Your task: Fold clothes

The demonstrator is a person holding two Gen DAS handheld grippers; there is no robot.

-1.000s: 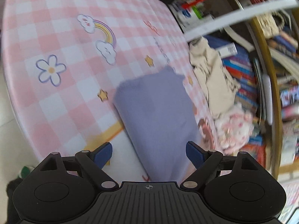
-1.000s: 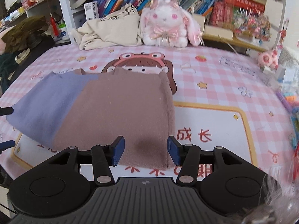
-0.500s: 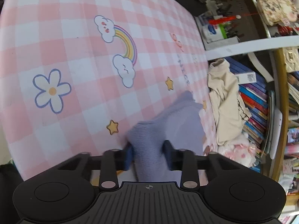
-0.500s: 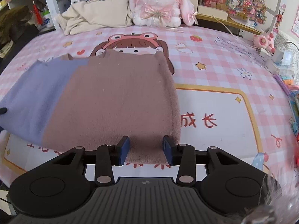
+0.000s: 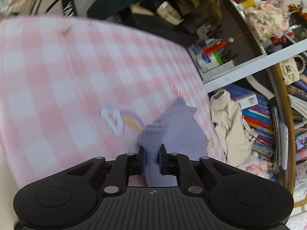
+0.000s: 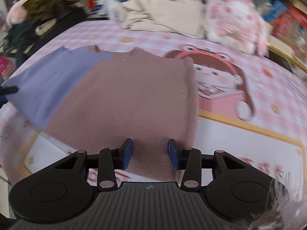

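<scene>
A fuzzy two-tone garment, brown (image 6: pixel 130 99) with a lavender part (image 6: pixel 46 80), lies flat on the pink checked table cover. In the left wrist view my left gripper (image 5: pixel 152 154) is shut on the lavender edge (image 5: pixel 153 134), which bunches up between the pads and is lifted. In the right wrist view my right gripper (image 6: pixel 150 153) is open, its blue pads astride the brown near edge, with fabric lying between them. The left gripper's tip shows at the far left of the right wrist view (image 6: pixel 7 91).
A beige garment (image 6: pixel 163 17) and a pink plush rabbit (image 6: pixel 236 23) lie at the table's far edge before bookshelves (image 5: pixel 259 118). Dark clothes (image 6: pixel 38 15) are piled off the left side. The table edge (image 5: pixel 193 57) borders cluttered shelves.
My left gripper closed on the lavender edge and lifted it, tilting upward. My right gripper stayed open and moved forward over the brown near edge.
</scene>
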